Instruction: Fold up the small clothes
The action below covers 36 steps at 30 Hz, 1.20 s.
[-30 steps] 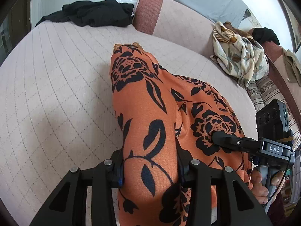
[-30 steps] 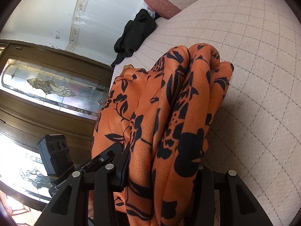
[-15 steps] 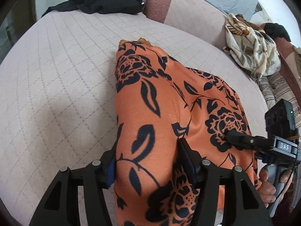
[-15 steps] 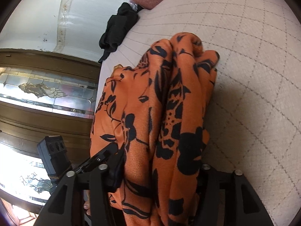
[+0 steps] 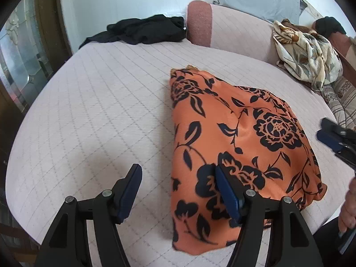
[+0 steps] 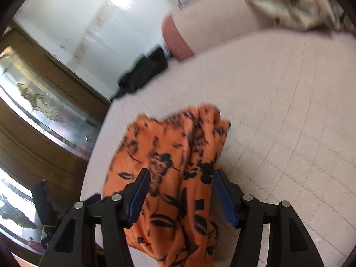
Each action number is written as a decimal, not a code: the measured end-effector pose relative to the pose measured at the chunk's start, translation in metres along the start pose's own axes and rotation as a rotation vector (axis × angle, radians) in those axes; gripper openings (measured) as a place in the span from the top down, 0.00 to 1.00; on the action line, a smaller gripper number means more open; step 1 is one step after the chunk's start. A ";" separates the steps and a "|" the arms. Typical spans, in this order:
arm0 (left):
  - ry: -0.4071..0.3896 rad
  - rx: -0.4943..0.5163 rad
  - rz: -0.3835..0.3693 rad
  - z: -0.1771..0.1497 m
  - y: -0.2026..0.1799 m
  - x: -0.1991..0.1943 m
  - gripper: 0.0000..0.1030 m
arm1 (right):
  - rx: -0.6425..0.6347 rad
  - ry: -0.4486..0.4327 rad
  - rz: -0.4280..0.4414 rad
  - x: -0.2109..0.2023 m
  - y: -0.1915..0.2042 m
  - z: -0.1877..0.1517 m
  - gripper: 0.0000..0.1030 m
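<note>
An orange garment with black flowers [image 5: 233, 138] lies folded on the pale quilted cushion [image 5: 100, 111]. My left gripper [image 5: 178, 178] is open just left of the garment's near edge, its right finger over the cloth and nothing held. The garment also shows in the blurred right wrist view [image 6: 178, 155]. My right gripper [image 6: 181, 182] is open above the cloth, with the cloth lying loose between the fingers. The right gripper's tips also show at the right edge of the left wrist view [image 5: 333, 138].
A black garment [image 5: 142, 31] lies at the cushion's far edge. A cream floral cloth [image 5: 307, 53] is heaped on the sofa back [image 5: 233, 31] at the right. A wooden door with glass panels [image 6: 44, 111] stands to the left.
Both grippers were shut on the orange garment; now both have opened, let it go and drawn back. The garment has dropped flat onto the cushion.
</note>
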State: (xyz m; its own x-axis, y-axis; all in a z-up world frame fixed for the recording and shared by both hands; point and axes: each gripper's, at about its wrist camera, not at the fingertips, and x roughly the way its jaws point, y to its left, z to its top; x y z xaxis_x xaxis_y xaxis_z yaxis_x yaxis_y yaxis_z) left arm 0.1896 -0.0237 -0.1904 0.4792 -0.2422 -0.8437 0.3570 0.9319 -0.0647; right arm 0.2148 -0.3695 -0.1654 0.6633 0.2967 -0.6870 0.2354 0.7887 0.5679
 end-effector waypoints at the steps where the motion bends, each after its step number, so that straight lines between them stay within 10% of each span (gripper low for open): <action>1: -0.009 0.005 0.011 -0.002 0.001 -0.003 0.33 | -0.035 -0.031 0.015 -0.007 0.008 -0.003 0.40; 6: -0.036 0.028 0.048 -0.004 -0.002 -0.008 0.33 | -0.174 -0.064 0.099 -0.016 0.044 -0.025 0.62; 16: -0.035 0.013 0.036 -0.005 0.009 -0.002 0.33 | -0.153 0.259 -0.029 0.046 0.028 -0.066 0.69; 36: -0.001 0.031 0.056 0.017 -0.010 0.021 0.33 | -0.158 0.142 -0.060 0.054 0.048 0.014 0.66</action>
State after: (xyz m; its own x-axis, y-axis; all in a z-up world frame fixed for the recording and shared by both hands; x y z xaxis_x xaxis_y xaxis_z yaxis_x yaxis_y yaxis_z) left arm 0.2097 -0.0429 -0.1990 0.5002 -0.1901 -0.8448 0.3540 0.9353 -0.0009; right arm 0.2719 -0.3234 -0.1683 0.5422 0.3104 -0.7808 0.1496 0.8787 0.4533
